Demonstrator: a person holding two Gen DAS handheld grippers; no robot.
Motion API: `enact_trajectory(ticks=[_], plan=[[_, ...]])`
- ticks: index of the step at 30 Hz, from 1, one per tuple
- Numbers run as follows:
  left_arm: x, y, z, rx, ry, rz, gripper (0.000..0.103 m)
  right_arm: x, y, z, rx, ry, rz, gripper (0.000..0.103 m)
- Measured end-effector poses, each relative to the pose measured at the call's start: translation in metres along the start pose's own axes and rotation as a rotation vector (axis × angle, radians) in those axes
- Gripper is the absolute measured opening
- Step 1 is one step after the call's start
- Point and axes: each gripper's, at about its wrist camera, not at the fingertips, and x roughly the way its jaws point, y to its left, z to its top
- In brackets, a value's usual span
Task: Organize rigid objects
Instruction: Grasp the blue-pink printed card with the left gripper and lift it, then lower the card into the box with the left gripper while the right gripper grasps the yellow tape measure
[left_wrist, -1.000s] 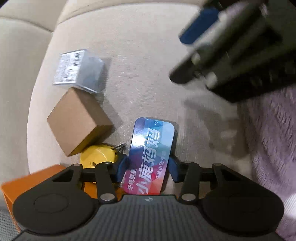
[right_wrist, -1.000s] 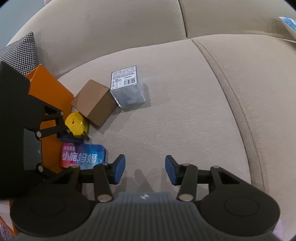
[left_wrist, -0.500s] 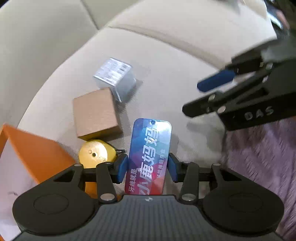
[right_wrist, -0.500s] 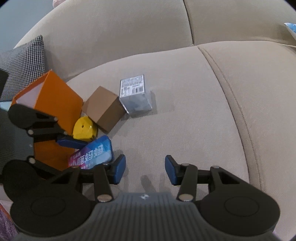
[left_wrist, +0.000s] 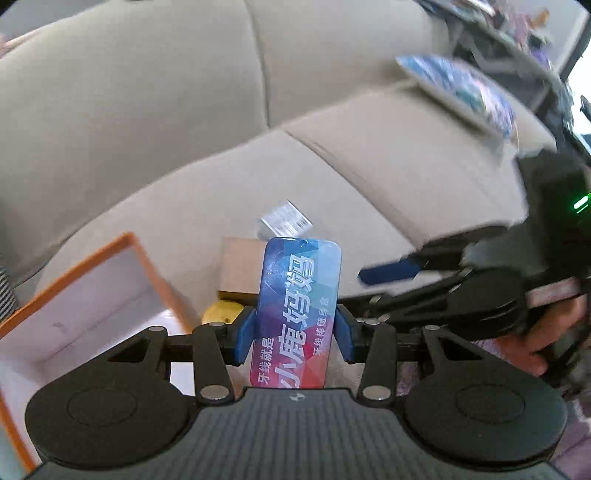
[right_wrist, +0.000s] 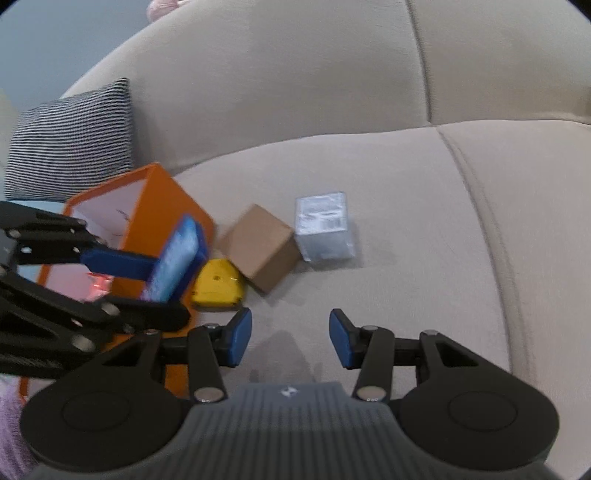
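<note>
The step in hand looks like stowing: the left tool (left_wrist: 293, 332) is clamped on the flat blue-and-red tin (left_wrist: 297, 314), gripping its 2 long edges, with the tin lifted clear of the sofa seat (right_wrist: 388, 206) and sticking out ahead of the blue pads. From the right wrist view the tin (right_wrist: 173, 262) hangs at the near corner of the open orange box (right_wrist: 166, 206), just above its rim, so the likely next move is to carry it a little further over the opening, lower it inside and only then spread the pads. The tin is long, so tilting it flat or slipping it in edgewise should keep it from catching the orange wall.

The right tool (right_wrist: 290, 339) is spread wide with nothing between its pads, hovering above bare cushion near the remaining items.

3 things are not yet packed: a yellow tape measure (right_wrist: 218, 286) touching the box's outer wall, a brown cardboard cube (right_wrist: 260, 245) just beside it, and a clear plastic case (right_wrist: 323, 225) with a barcode label against the cube's far side. The orange box shows a pale lining; a reddish glow sits low inside, but I cannot tell whether anything lies in there.
</note>
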Motion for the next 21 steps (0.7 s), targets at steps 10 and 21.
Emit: enact_trajectory(ticks=[10, 21], plan=[[-0.018, 0.065, -0.032, -0.246, 0.050, 0.111, 0.051, 0.068, 0.021, 0.016, 0.073, 0.081, 0.070, 0.049], [0.040, 0.112, -0.082, -0.583, 0.148, 0.130, 0.051, 0.123, 0.029, 0.026, 0.089, 0.148, 0.066, 0.052]])
